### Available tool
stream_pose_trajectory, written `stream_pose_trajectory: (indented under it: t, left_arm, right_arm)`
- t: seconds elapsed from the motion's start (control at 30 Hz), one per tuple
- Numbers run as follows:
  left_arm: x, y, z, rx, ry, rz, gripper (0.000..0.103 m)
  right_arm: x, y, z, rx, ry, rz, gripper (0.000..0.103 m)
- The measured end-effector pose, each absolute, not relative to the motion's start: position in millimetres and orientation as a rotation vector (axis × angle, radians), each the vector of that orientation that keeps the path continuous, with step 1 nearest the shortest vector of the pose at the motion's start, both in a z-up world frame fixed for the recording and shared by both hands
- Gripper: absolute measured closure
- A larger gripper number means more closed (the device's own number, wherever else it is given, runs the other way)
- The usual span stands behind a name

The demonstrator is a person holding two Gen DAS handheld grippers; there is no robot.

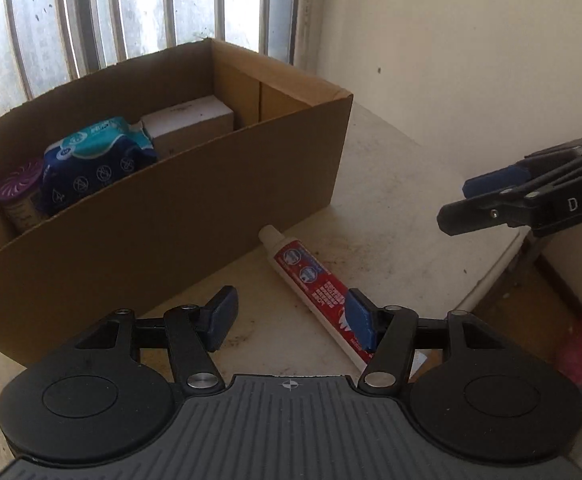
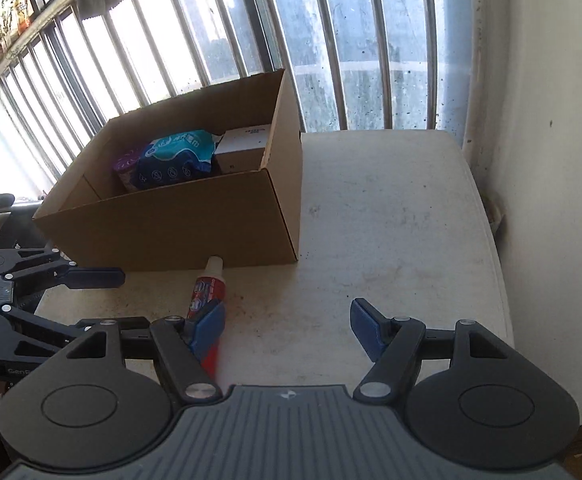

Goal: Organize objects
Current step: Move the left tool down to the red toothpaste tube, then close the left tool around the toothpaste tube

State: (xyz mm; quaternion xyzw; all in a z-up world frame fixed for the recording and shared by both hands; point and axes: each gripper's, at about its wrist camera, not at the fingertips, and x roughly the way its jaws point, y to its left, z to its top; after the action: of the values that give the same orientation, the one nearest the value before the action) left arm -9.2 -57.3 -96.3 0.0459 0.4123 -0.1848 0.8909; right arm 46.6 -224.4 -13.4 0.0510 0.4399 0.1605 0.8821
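A red and white toothpaste tube (image 1: 311,276) lies on the white table (image 1: 403,208), its cap near the front wall of an open cardboard box (image 1: 171,216). My left gripper (image 1: 291,316) hovers open over the table; the tube's lower end runs behind its right finger and nothing sits between the pads. My right gripper (image 1: 467,200) comes in from the right edge, open and empty. In the right wrist view the toothpaste tube (image 2: 205,288) passes behind the left finger of my right gripper (image 2: 287,320), and my left gripper (image 2: 99,300) shows at the left.
Inside the box (image 2: 179,224) are a purple air freshener (image 1: 21,196), a blue wipes pack (image 1: 91,164) and a white carton (image 1: 189,120). Barred windows (image 2: 351,60) stand behind the box. A wall (image 2: 551,120) borders the table (image 2: 391,220) on the right, where its rounded edge drops away.
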Motion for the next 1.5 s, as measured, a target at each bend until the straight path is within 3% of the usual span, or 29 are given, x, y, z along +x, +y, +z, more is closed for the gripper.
stream_pose_trajectory:
  t: [0.23,0.4,0.53,0.9,1.3,1.5]
  left_arm:
    - [1,-70,-119,-0.021,0.907,-0.389,0.048]
    - [-3,-79,-117,0.056,0.895,-0.386,0.054]
    - [-6,-81,-121,0.151,0.865,-0.390,0.068]
    - [-8,-73,-112,0.305,0.839,-0.495,0.075]
    - [-24,-14,-105,0.520,0.757,-0.666,0.075]
    - [-34,4,-115,0.468,0.730,-0.653,0.063]
  right_arm:
    - [26,-228,-43,0.098,0.982,0.347,0.031]
    - [21,-227,-54,0.096,1.004,0.365,0.031]
    - [20,-230,-55,0.098,1.012,0.369,0.031]
    - [32,-230,-52,0.091,1.021,0.352,0.031]
    - [43,-207,-53,0.092,1.038,0.420,0.031]
    - [52,-191,-51,0.079,1.045,0.443,0.029]
